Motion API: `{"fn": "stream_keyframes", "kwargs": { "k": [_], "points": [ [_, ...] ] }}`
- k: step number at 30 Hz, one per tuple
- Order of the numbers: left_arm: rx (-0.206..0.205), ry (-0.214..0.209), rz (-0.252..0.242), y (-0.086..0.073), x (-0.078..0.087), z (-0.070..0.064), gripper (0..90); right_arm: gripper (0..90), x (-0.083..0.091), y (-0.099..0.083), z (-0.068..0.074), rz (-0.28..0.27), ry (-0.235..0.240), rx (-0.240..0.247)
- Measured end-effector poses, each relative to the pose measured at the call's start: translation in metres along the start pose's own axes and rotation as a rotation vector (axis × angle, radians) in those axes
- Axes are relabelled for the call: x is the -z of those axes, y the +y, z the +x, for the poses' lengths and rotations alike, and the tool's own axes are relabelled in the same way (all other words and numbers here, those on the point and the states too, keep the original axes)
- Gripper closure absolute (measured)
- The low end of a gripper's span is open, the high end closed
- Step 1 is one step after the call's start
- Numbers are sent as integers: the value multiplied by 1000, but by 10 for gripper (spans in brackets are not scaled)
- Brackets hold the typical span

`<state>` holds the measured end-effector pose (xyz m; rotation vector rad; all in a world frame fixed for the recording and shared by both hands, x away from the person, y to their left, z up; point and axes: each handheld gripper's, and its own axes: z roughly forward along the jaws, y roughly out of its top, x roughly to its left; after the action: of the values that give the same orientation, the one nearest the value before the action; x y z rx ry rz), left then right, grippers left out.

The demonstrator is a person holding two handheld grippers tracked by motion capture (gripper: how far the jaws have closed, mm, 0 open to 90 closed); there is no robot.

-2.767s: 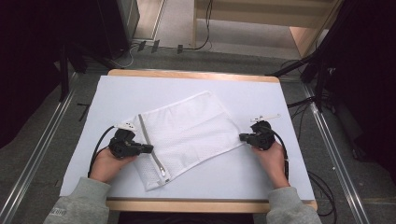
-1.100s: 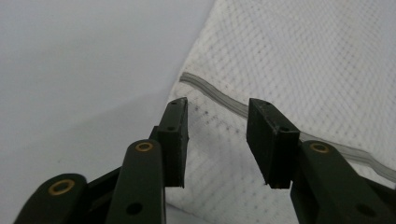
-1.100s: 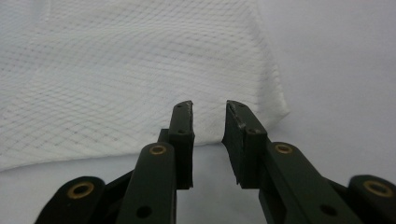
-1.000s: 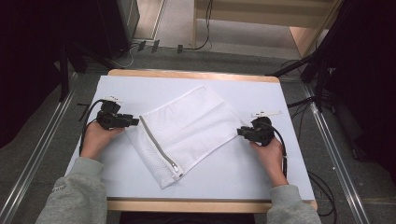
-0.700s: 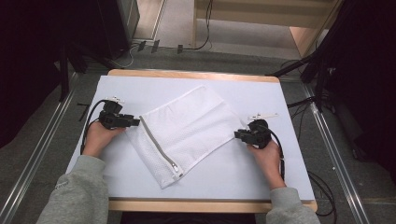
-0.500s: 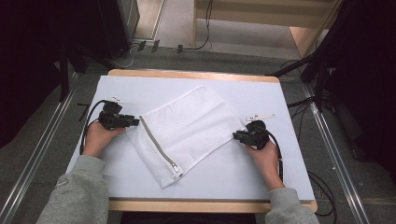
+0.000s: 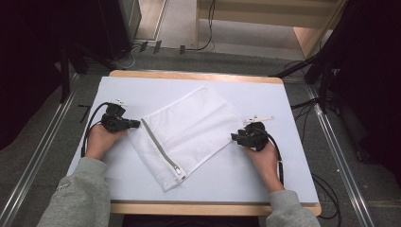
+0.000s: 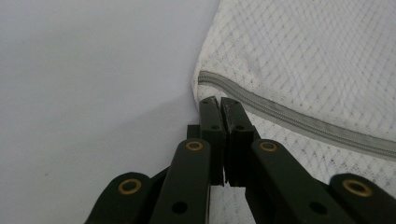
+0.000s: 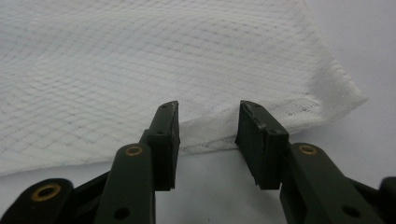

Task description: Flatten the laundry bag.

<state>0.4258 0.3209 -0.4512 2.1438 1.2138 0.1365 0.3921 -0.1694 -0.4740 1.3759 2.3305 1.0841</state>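
A white mesh laundry bag (image 7: 189,132) lies flat and askew on the white table (image 7: 269,94), its grey zipper (image 7: 161,149) along the left edge. My left gripper (image 7: 136,124) is at the bag's upper-left corner. In the left gripper view its jaws (image 8: 220,102) are pressed together over the bag's edge (image 8: 303,60), just below the zipper (image 8: 303,126). My right gripper (image 7: 235,137) is at the bag's right corner. In the right gripper view it (image 9: 208,116) stands open, its jaws either side of the bag's hem (image 9: 140,56), low over the table.
The table has a wooden rim (image 7: 189,75) at the far side. Black cables (image 7: 90,127) trail from both grippers. Metal rails (image 7: 42,156) run along the floor on either side, and dark equipment (image 7: 94,28) stands at the back left.
The left gripper went from the zipper's middle up to the bag's upper-left corner and has held still since. The right gripper has crept left and down to the bag's right corner.
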Motion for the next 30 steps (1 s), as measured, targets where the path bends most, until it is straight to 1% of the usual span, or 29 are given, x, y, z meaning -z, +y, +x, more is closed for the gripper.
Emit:
{"fn": "stream_keyframes", "kwargs": {
  "k": [1, 2, 3, 5, 6, 8, 10, 13, 18, 19, 20, 21, 24, 25, 26, 27, 30],
  "points": [
    [6, -10, 1, 0, 0, 1, 897, 607, -2, 0, 1, -6, -7, 5],
    [20, -16, -3, -1, 0, 1, 898, 631, -3, 1, 2, -11, -16, 12],
    [22, -21, -1, -1, 1, 1, 899, 681, -3, 1, 5, -4, -50, 25],
    [26, -27, -2, -2, 1, 2, 900, 725, -4, 1, 7, -8, -71, 31],
    [32, -31, -4, -3, 1, 2, 900, 769, -4, 1, 6, -9, -78, 31],
    [40, -33, -6, -3, 1, 1, 900, 849, -4, 1, 6, -7, -79, 20],
    [47, -34, -10, -4, 2, 1, 900, 897, -4, 3, 3, 1, -60, 7],
    [46, -36, -17, -5, 4, 0, 900, 900, -4, 7, 2, 23, -55, -6],
    [50, -55, -31, -9, 10, -6, 900, 900, -6, 16, -8, 12, -54, -15],
    [45, -52, -33, -10, 12, -8, 900, 900, -6, 17, -11, 8, -56, -15],
    [43, -60, -36, -12, 13, -11, 900, 900, -7, 19, -13, 9, -57, -23],
    [40, -58, -34, -14, 15, -13, 900, 900, -8, 21, -16, 11, -57, -27],
    [34, -68, -36, -20, 20, -23, 900, 900, -10, 27, -24, 2, -52, -46],
    [37, -71, -38, -22, 22, -26, 900, 900, -12, 29, -27, -1, -51, -41],
    [28, -72, -40, -24, 24, -30, 900, 900, -13, 31, -29, -5, -51, -46],
    [30, -76, -45, -26, 26, -33, 900, 900, -14, 34, -31, -2, -48, -48],
    [16, -69, -41, -33, 29, -44, 900, 900, -19, 41, -34, -5, -48, -46]
  ]
}}
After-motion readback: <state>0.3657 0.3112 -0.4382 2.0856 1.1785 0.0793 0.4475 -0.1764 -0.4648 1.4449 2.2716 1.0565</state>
